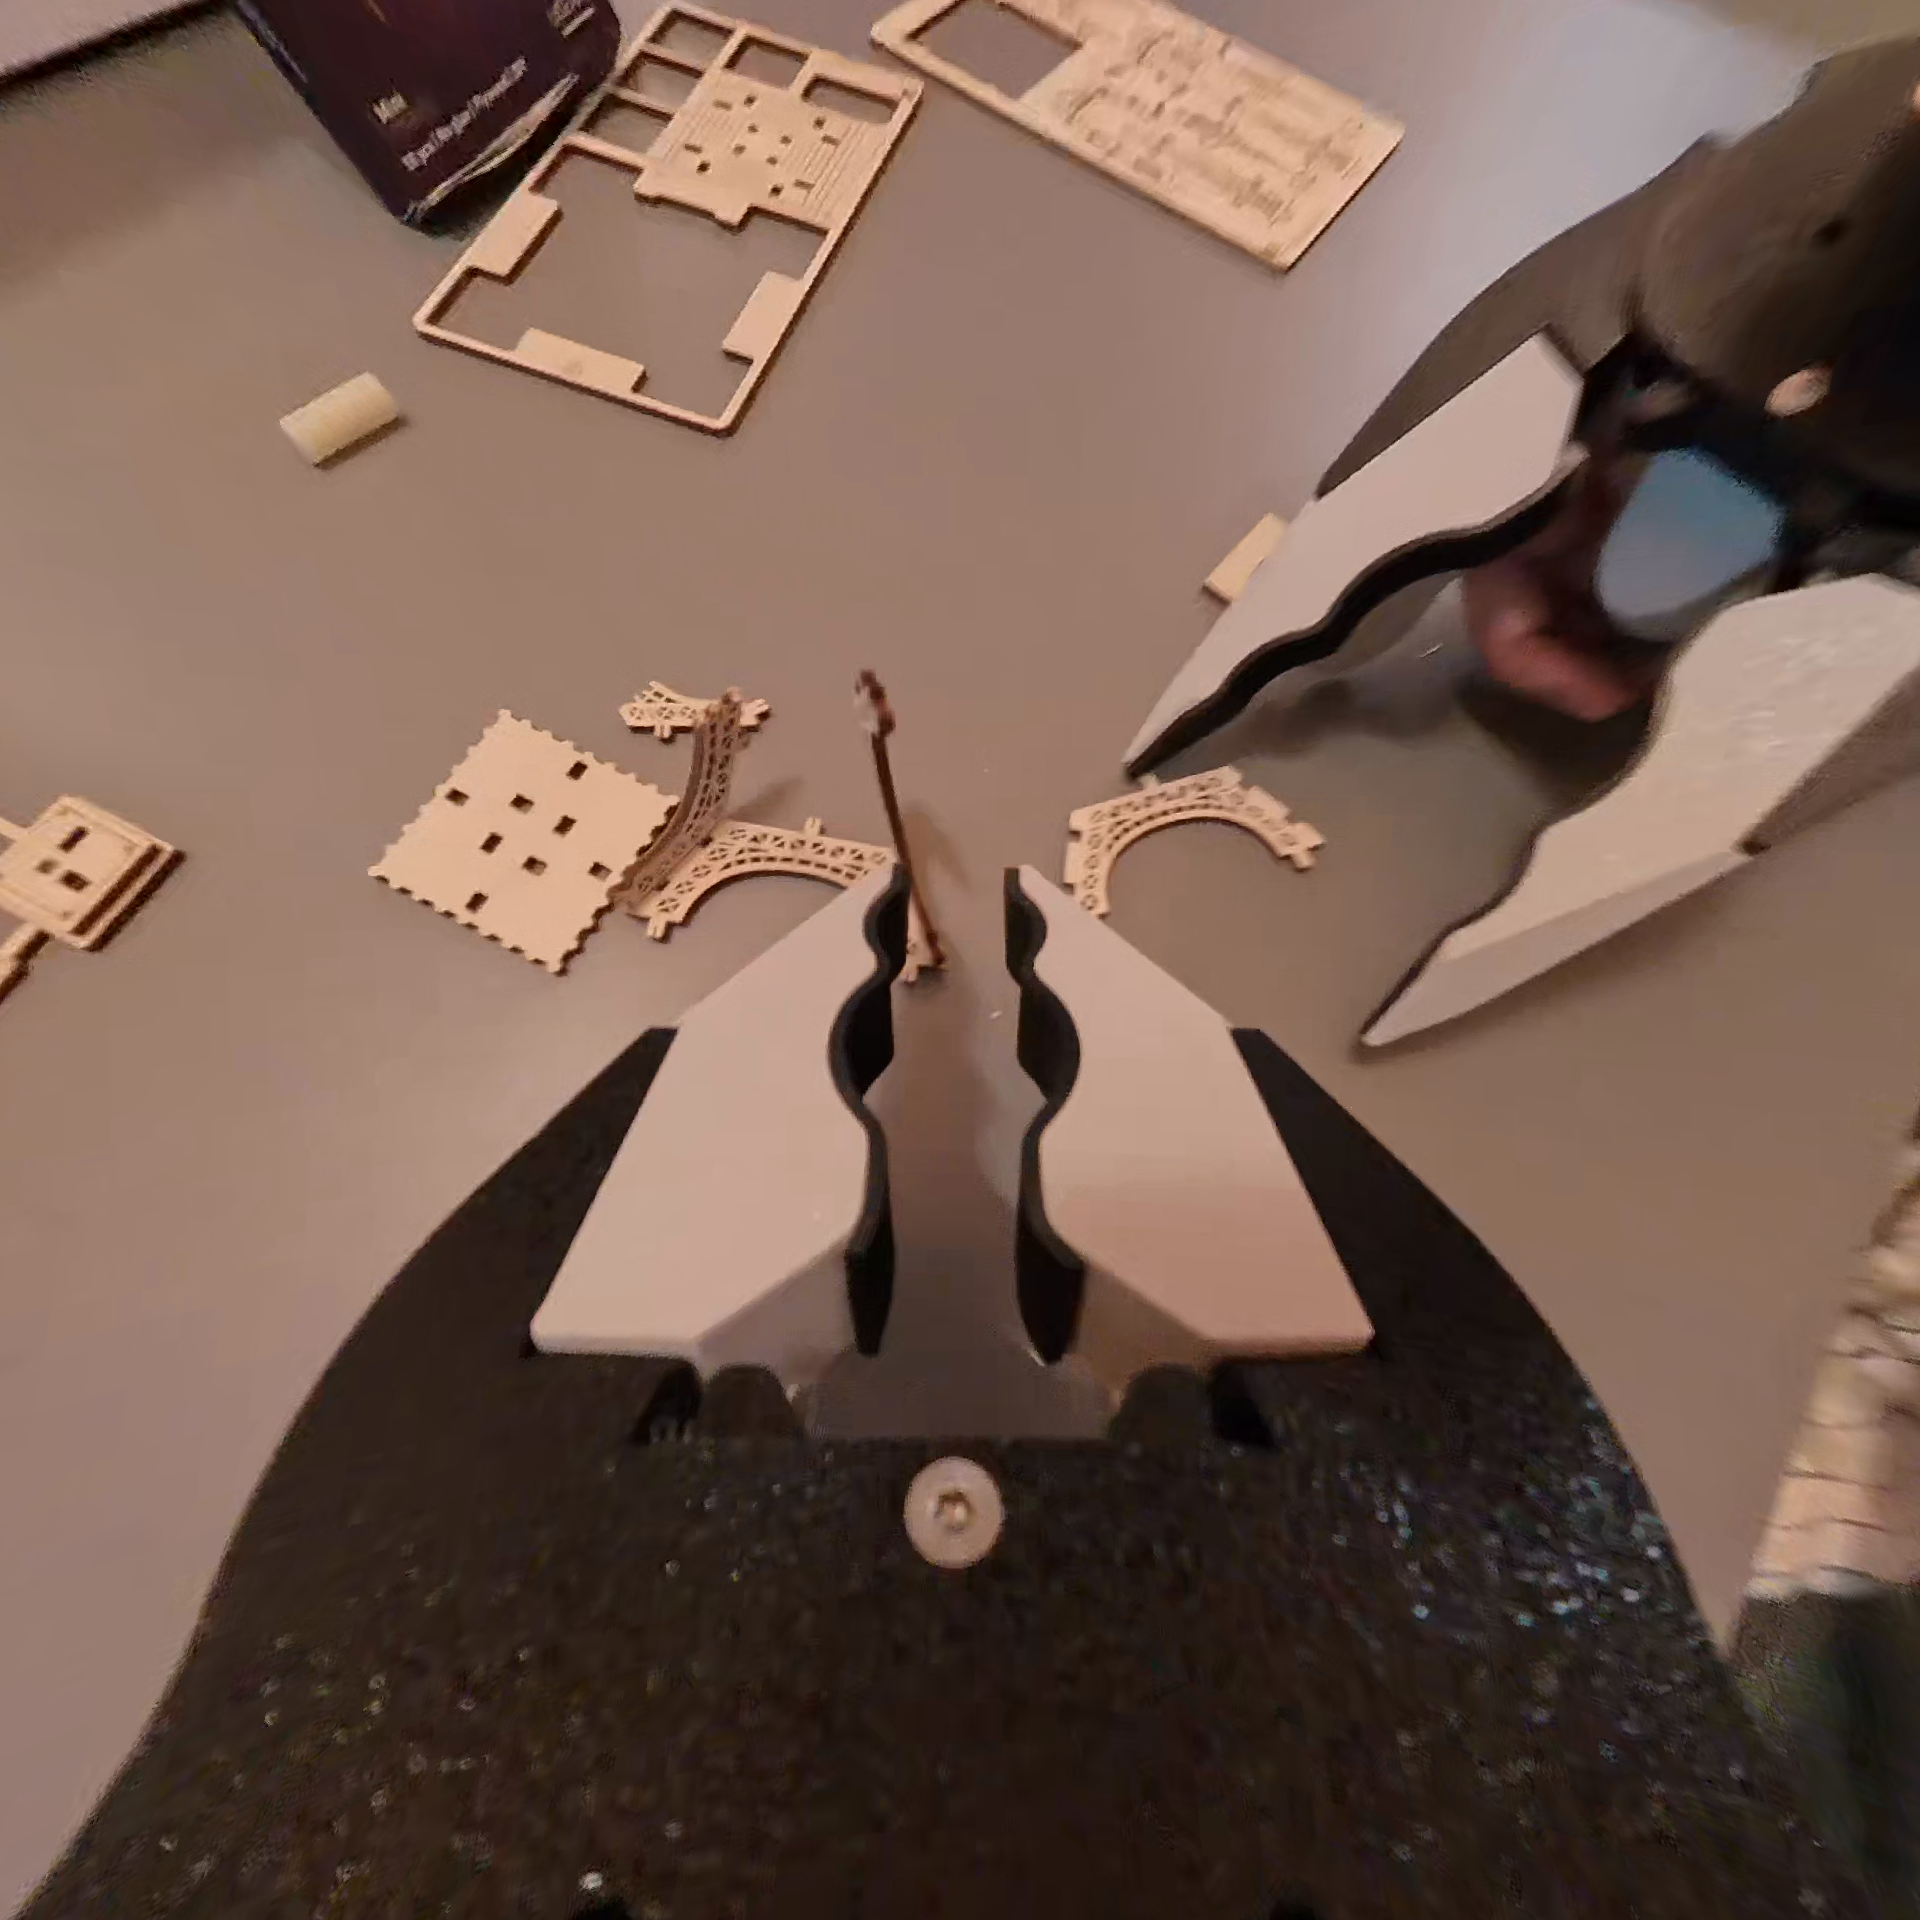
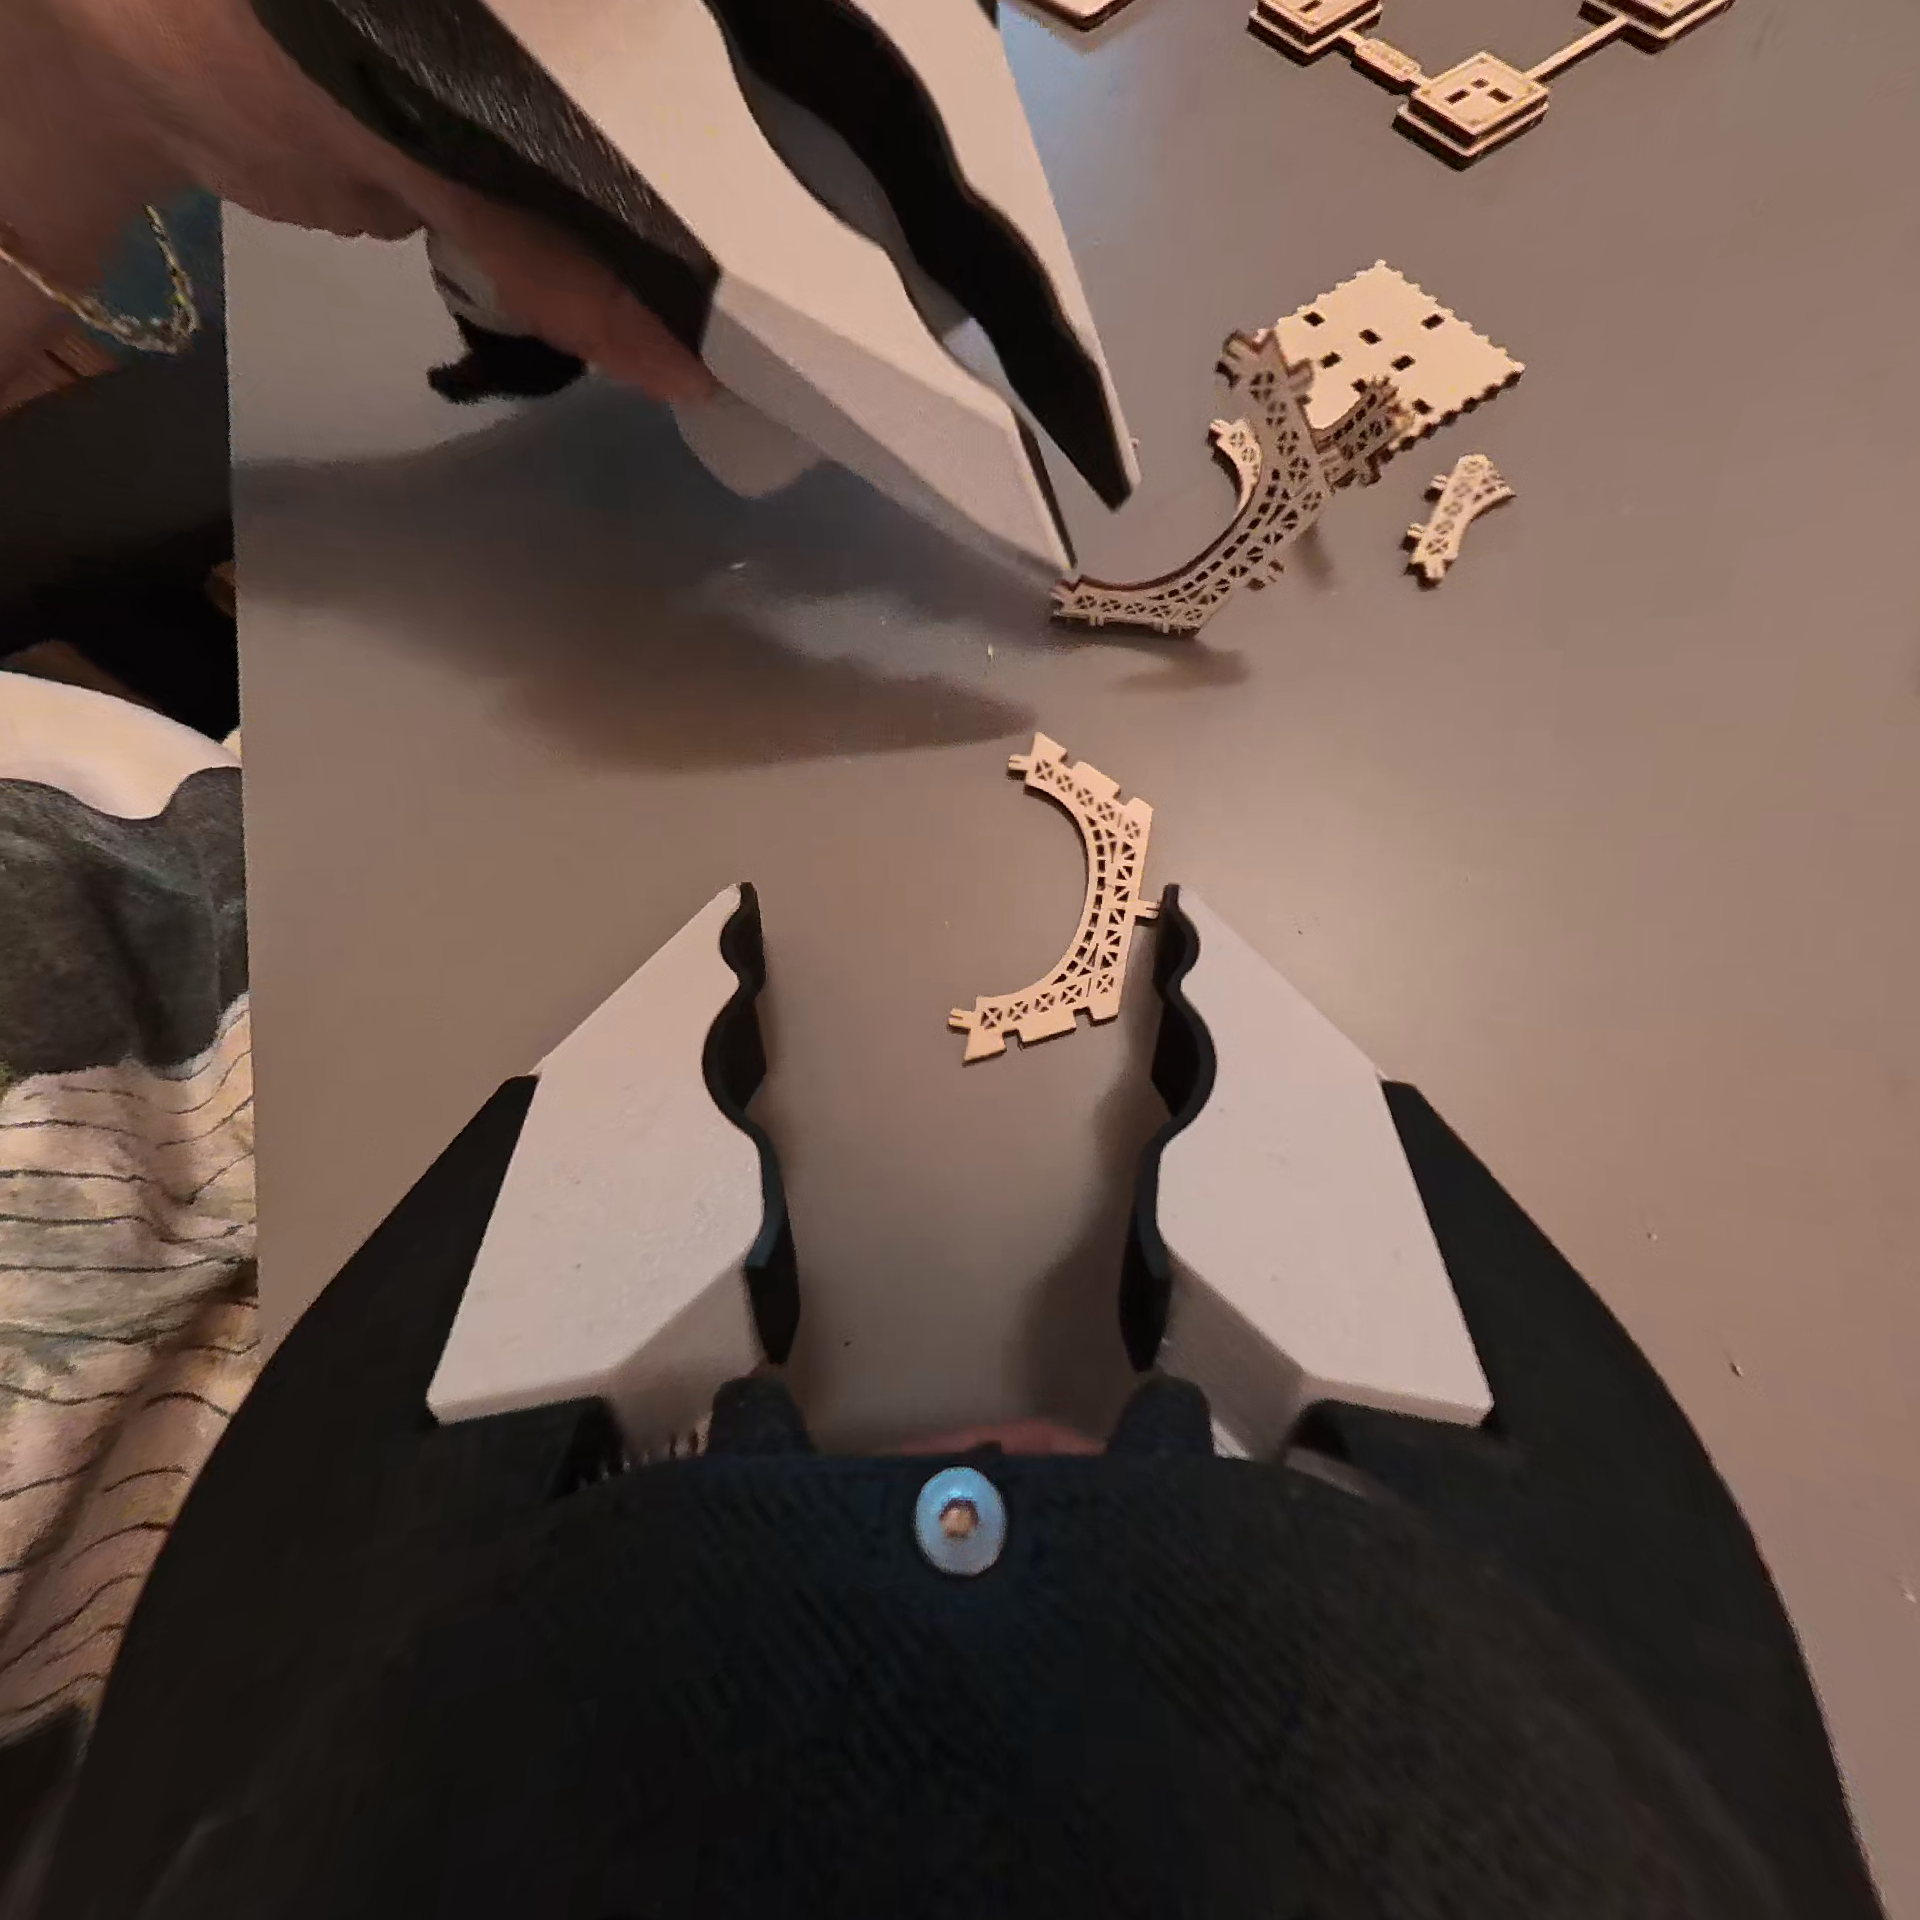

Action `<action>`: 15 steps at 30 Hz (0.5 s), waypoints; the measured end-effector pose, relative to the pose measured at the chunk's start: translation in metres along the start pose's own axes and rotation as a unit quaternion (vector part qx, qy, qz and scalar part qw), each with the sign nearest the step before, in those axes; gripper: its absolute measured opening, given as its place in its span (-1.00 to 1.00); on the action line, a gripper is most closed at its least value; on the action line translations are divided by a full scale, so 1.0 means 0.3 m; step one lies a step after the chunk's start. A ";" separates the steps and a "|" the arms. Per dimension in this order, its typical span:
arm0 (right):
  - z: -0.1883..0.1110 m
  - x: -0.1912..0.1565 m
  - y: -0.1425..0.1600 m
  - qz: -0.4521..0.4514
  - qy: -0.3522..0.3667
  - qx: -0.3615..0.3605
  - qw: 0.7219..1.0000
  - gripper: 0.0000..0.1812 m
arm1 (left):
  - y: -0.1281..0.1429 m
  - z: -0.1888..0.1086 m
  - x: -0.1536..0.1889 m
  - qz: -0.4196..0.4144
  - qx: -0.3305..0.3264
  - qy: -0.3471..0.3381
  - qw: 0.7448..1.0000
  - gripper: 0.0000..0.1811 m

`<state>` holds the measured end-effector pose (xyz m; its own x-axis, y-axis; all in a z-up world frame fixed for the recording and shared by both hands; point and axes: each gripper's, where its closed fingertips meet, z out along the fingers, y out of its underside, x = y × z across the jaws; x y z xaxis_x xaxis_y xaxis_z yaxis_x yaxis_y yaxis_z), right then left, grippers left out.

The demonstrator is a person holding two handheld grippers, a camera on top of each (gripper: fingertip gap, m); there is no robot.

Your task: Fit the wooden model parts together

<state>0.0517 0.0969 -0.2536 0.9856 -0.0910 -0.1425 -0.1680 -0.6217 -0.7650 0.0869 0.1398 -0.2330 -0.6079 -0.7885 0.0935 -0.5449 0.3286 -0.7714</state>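
Note:
My left gripper (image 1: 958, 883) is open. A thin wooden arch piece (image 1: 891, 800) stands on edge just ahead of the tips, its near end beside the left finger. In the right wrist view this upright arch (image 2: 1226, 540) touches the left gripper's lower fingertip (image 2: 1070, 561). A square slotted plate (image 1: 520, 836) lies to the left with more lattice arches (image 1: 769, 862) leaning beside it; the plate also shows in the right wrist view (image 2: 1392, 343). My right gripper (image 2: 956, 904) is open over the table (image 2: 623, 831). A flat lattice arch (image 2: 1091, 914) lies between its tips, near the right finger.
Two punched-out wooden sheets (image 1: 675, 208) (image 1: 1143, 114) and a dark box (image 1: 436, 94) lie at the back. A small pale block (image 1: 338, 416) and a built sub-assembly (image 1: 62, 873) (image 2: 1455, 94) sit nearby. The table edge (image 2: 237, 727) runs close on the left, fabric beyond it. Some 6 centimetres of space lies between my two pairs of fingers. It is some 9 centimetres from my left tips to the square slotted plate (image 1: 520, 836).

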 end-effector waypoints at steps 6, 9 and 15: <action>0.019 -0.010 -0.001 -0.030 0.012 -0.010 0.999 -0.15 | 0.042 0.033 -0.038 0.049 -0.035 -0.068 0.996 -0.95; 0.019 -0.014 0.000 -0.033 0.009 -0.011 0.999 -0.13 | 0.040 0.036 -0.032 0.089 -0.039 -0.074 0.992 -1.00; -0.023 0.030 -0.028 -0.056 0.039 0.018 0.998 -0.10 | 0.034 0.030 -0.038 0.259 -0.064 -0.119 0.956 -1.00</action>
<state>0.0622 0.0960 -0.2440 0.9964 -0.0847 -0.0066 -0.0565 -0.6029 -0.7958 0.0935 0.1474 -0.2476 -0.6751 -0.5941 -0.4373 -0.2825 0.7559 -0.5907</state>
